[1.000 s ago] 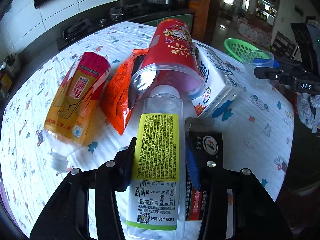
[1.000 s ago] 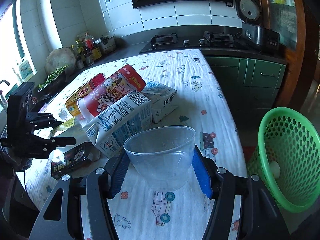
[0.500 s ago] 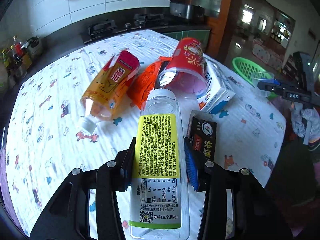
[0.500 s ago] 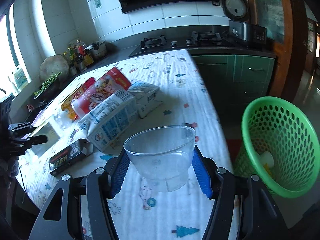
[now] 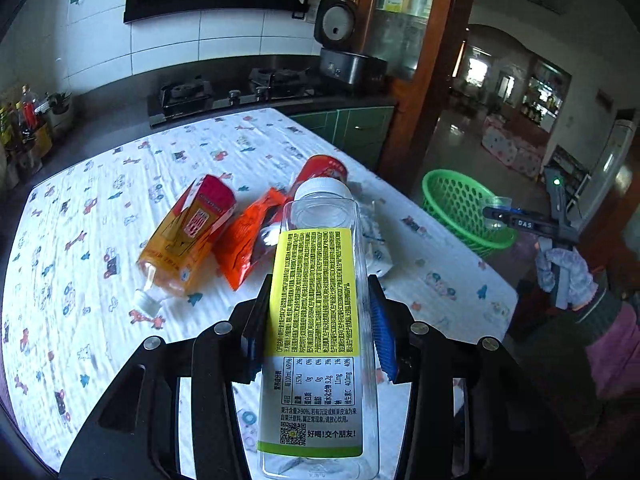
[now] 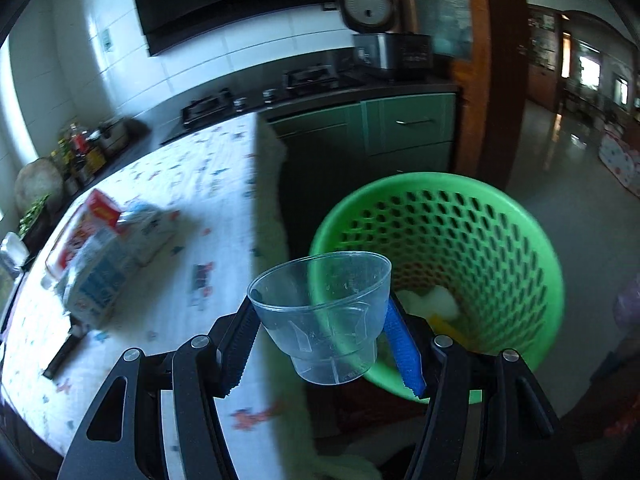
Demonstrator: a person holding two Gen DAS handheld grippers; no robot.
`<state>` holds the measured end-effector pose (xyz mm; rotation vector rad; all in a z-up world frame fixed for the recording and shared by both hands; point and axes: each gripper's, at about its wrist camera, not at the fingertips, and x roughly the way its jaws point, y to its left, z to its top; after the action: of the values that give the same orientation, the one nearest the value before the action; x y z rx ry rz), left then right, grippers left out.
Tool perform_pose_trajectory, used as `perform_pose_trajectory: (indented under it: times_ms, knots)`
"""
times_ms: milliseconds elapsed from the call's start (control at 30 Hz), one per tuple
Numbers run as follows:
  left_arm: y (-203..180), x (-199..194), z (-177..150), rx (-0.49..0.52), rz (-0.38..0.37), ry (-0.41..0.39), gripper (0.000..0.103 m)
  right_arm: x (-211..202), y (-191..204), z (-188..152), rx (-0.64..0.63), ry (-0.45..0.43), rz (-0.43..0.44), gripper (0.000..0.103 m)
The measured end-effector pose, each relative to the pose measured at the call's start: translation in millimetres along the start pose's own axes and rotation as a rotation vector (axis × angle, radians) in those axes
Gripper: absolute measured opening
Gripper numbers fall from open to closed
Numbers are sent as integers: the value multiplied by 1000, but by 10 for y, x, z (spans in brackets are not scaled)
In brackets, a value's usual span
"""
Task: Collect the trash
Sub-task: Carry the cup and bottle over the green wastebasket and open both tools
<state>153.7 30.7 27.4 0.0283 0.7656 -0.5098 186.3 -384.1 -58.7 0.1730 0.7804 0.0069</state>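
1. Trash is in both grippers: a clear plastic bottle with a yellow label and white cap point(image 5: 316, 320) is clamped between the blue pads of the left gripper point(image 5: 318, 320), cap pointing away, lifted above the patterned white tablecloth point(image 5: 80, 280).
2. Over on the other side, the right gripper point(image 6: 320, 344) squeezes a clear plastic cup point(image 6: 324, 316), upright with its mouth open to the top, held at the near rim of the green perforated plastic basket point(image 6: 480, 248).
3. That basket stands on the floor just off the table's edge, and pale scraps point(image 6: 436, 300) lie at its bottom.
4. Back on the cloth, seen from the left wrist, an orange drink bottle with a red-and-yellow label point(image 5: 184, 248) lies on its side, white cap toward the camera.
5. Touching it on the right is an orange foil snack wrapper point(image 5: 248, 240), and behind that a red paper cup point(image 5: 324, 168) peeks past the held bottle's cap.
6. From the right wrist, a white-and-blue carton point(image 6: 100, 276) lies blurred on the table, with a red-topped pack point(image 6: 100, 208) behind it.
7. Farther out, a black gas hob point(image 5: 228, 88) and a dark rice cooker with its lid up point(image 5: 344, 52) sit on the counter.
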Motion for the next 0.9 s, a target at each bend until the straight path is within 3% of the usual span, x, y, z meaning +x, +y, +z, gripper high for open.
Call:
perform_pose_trajectory:
  times_ms: [300, 400, 633, 900]
  knots:
    - [-693, 469, 419, 65, -119, 2, 43, 172, -721, 31, 89, 27, -91, 60]
    - [-944, 662, 565, 79, -162, 5, 43, 223, -863, 30, 115, 31, -98, 67]
    - [-1583, 1093, 898, 130, -254, 18, 43, 167, -1040, 0, 135, 8, -96, 70]
    - [-2147, 1821, 1150, 154, -299, 84, 43, -148, -1122, -139, 107, -49, -106, 80]
